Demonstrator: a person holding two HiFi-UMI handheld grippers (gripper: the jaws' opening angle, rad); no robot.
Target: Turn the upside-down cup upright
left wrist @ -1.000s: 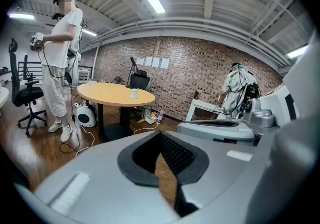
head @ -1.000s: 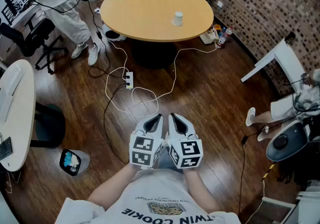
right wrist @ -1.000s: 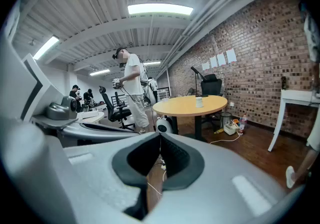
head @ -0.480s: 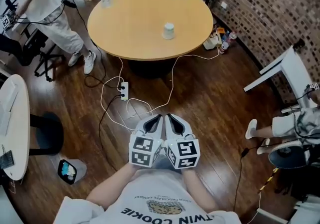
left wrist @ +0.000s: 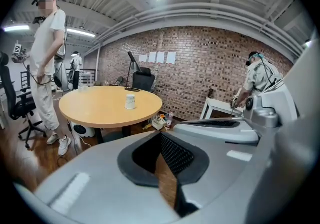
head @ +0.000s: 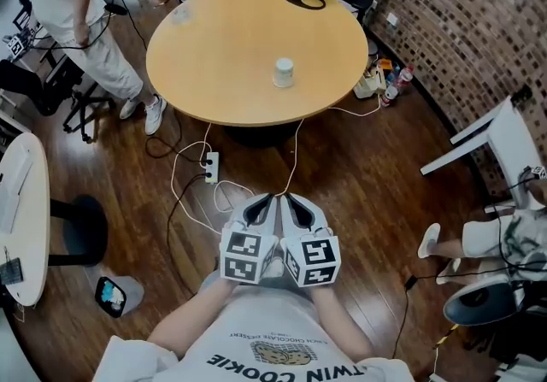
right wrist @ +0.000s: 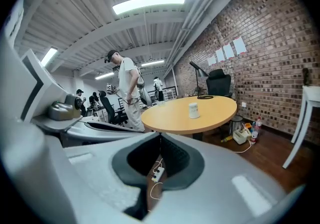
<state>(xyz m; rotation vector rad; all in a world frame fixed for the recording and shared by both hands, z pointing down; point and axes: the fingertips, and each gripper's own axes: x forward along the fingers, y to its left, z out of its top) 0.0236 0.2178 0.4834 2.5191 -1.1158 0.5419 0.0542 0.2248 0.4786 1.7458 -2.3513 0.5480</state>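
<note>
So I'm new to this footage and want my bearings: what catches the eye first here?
The big round wooden table at the top of the head view, with a white cup near its middle. Below it, the left gripper and right gripper sit side by side over the wood floor, well short of the table; a brick wall runs along the right.

On the wearer's white T-shirt (head: 275, 356), dark block letters read "TWIN COOKIE", upside down as seen from above. The small arched line beside them is too fine to read. The left gripper (head: 272, 199) and right gripper (head: 288, 198) carry black-and-white square code markers (head: 244, 246).
</note>
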